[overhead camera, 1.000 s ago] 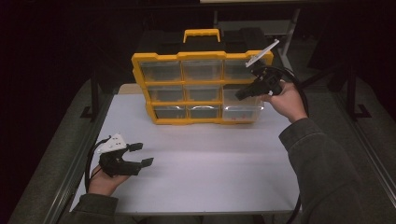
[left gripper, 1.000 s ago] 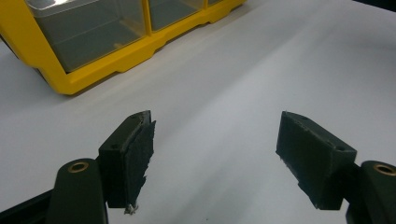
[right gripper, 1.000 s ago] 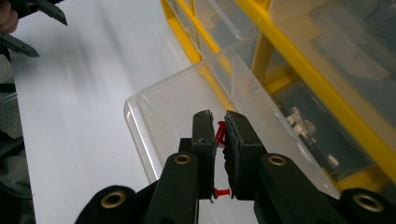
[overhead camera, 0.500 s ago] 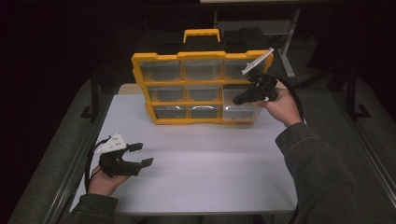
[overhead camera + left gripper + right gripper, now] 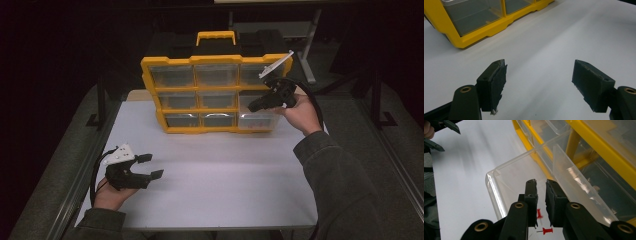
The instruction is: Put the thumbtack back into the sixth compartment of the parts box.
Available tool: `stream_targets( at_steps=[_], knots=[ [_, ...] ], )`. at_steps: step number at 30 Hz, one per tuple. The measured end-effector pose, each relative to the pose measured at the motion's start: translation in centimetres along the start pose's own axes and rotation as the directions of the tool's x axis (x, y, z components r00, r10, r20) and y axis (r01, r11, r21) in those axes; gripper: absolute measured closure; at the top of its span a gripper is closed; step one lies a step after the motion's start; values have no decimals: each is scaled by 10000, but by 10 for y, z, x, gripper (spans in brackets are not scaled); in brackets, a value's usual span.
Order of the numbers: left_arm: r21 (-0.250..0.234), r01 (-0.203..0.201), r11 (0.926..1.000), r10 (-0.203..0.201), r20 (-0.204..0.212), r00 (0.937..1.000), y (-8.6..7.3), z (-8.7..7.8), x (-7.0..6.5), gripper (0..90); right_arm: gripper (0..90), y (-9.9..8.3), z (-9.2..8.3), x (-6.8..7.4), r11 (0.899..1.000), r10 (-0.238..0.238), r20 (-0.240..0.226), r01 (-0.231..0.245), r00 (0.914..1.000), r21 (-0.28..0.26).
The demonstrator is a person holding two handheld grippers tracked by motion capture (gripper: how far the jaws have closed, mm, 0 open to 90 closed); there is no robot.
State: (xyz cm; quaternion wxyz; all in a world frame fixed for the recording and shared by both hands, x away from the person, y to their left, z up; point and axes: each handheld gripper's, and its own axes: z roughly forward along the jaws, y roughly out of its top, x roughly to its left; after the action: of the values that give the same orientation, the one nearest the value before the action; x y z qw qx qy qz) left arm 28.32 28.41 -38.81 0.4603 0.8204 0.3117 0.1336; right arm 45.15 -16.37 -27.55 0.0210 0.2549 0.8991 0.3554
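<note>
Red push pins (image 5: pixel 545 230) lay on the floor of a clear plastic drawer (image 5: pixel 499 195) pulled out from the bottom right of the yellow-framed organiser cabinet (image 5: pixel 150 75), which stood at the far edge of the white table (image 5: pixel 225 180). The right gripper (image 5: pixel 541 182) hung over the open drawer with its black jaws nearly together; they had just been opening a little, and nothing sat between them, the pins lying below and apart from the pads. The left gripper (image 5: pixel 150 166) rested low on the near left of the table, well apart from the cabinet, its jaws spread wide and empty. From here the likely trouble was the pin itself: small, thin and lying flat on slick plastic, it could skid away or flip out of a narrow pinch. The jaws might also knock the drawer's transparent divider wall (image 5: pixel 569 185) just beside them, shoving the drawer or pulling it off its runner.
</note>
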Motion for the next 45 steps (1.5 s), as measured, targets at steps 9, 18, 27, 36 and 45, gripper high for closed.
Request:
stream_targets(
  at_steps=[9,18,27,36,45],
  knots=[
    [64,15,10000,-15,9,10000,1,0,0,267,786,2,-12,1,9993,297,-32,-298,9996,-205],
    [-18,56,10000,-56,27,10000,1,-1,2,266,786,8,-20,6,9994,195,-60,-197,9998,-272],
    [-50,42,10000,-42,19,10000,2,0,4,265,787,12,-28,10,9981,307,-319,-323,9990,-519],
    [-51,66,10000,-66,-15,10000,2,-1,3,263,785,11,-30,18,9988,-118,-308,104,9995,-473],
    [87,-105,9999,106,-75,9999,3,0,3,260,781,11,-40,31,9970,-392,-495,358,9980,-684]
  ],
)
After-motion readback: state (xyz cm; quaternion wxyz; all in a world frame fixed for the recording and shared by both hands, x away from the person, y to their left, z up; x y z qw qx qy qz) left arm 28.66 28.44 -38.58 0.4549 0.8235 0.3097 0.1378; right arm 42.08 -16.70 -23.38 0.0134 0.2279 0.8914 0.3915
